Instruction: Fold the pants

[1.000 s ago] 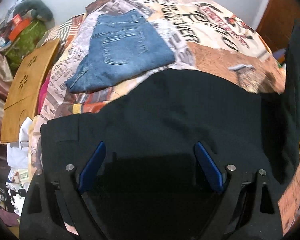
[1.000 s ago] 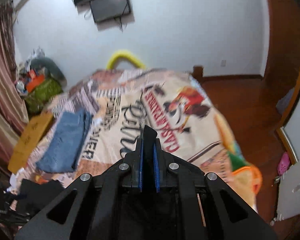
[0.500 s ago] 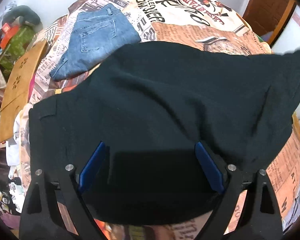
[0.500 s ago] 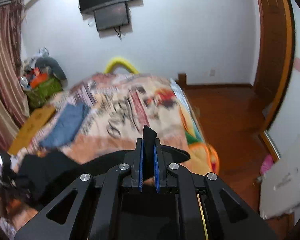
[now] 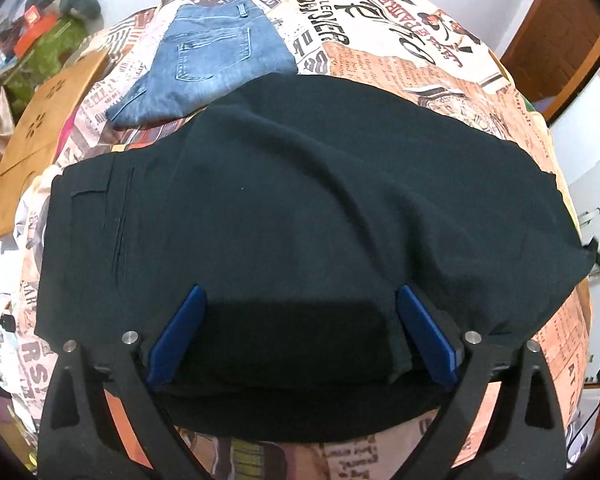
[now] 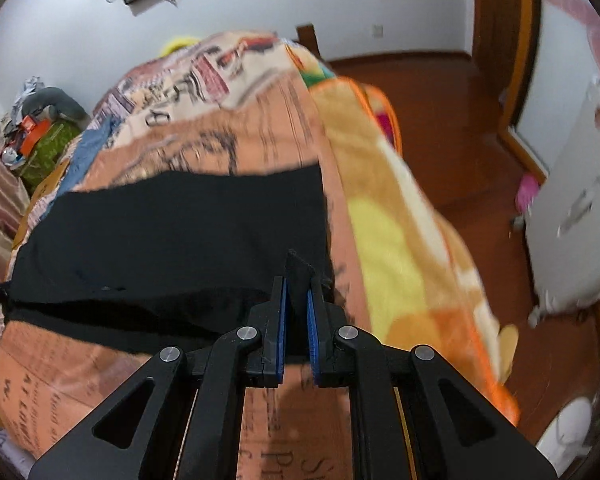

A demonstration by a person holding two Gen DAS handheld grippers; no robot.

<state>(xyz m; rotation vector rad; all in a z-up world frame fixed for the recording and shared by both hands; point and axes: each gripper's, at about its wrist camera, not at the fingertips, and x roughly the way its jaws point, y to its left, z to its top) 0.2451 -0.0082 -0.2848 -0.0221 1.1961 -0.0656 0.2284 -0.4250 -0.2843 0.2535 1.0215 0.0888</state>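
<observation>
Black pants [image 5: 300, 208] lie spread across the printed bedspread [image 5: 400, 52], waistband and pocket seam at the left. My left gripper [image 5: 300, 300] is open just above the pants' near edge, its blue pads [image 5: 176, 336] wide apart with nothing between them. In the right wrist view the pants [image 6: 172, 236] lie flat on the bed. My right gripper [image 6: 296, 300] is shut on the pants' right corner, which sticks up between the blue pads, low over the bed near its right edge.
Folded blue jeans [image 5: 216, 64] lie on the bed beyond the black pants. A wooden board [image 5: 40, 120] and clutter stand at the left. The bed's right side drops to a wooden floor [image 6: 440, 120] with a white cabinet [image 6: 572, 208].
My right gripper has carried the pants' end outward and down to the bed, so the black cloth now lies spread flat. The left gripper stayed open over the near edge.
</observation>
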